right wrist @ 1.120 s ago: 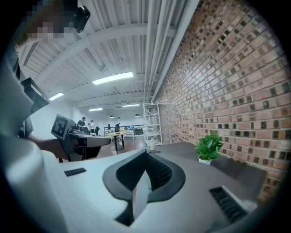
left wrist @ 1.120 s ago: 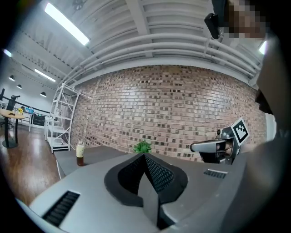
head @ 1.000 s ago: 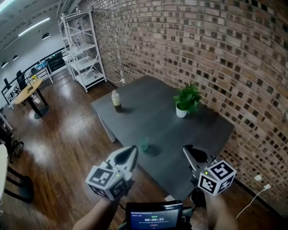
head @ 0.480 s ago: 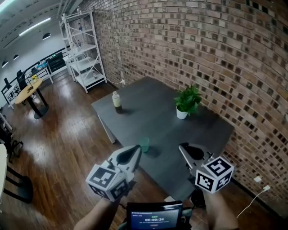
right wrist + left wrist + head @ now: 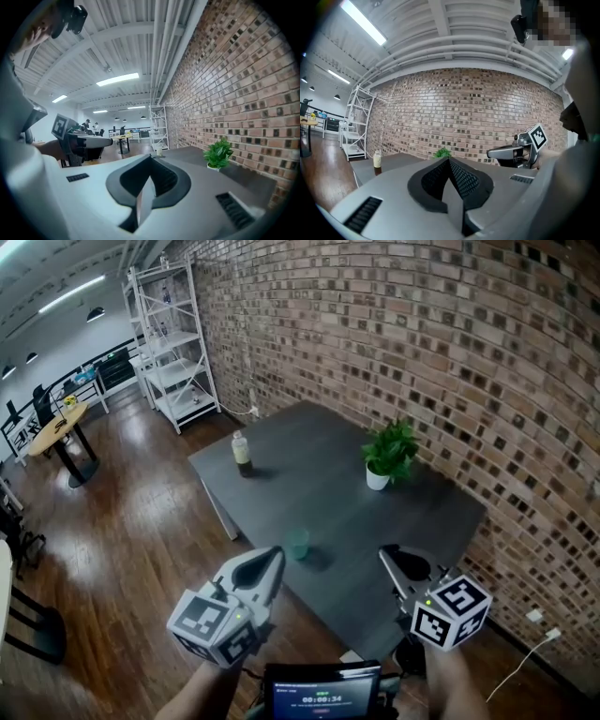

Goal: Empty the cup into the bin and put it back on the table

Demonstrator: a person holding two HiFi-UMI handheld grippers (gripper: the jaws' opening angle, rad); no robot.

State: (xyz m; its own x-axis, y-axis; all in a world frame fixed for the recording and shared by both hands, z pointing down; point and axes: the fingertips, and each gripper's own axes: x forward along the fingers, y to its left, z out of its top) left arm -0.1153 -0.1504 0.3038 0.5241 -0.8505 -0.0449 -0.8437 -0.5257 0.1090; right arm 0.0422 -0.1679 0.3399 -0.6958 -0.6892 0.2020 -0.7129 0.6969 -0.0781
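A small translucent green cup point(image 5: 298, 542) stands upright near the front edge of the dark grey table point(image 5: 337, 484). My left gripper point(image 5: 275, 557) hovers just short of the cup on its near left. Its jaws are shut with nothing between them, as the left gripper view also shows point(image 5: 449, 161). My right gripper point(image 5: 387, 554) is over the table's near right edge, well to the right of the cup. It is shut and empty too point(image 5: 150, 159). The cup is hidden in both gripper views.
A bottle point(image 5: 242, 453) stands at the table's far left and a potted plant point(image 5: 388, 454) by the brick wall point(image 5: 450, 352). White shelving point(image 5: 173, 343) is at the back. Wooden floor point(image 5: 141, 540) lies to the left, and a cable point(image 5: 525, 652) runs along the floor at the right.
The left gripper has drifted slightly back toward the near left. The right gripper and the cup stay where they were.
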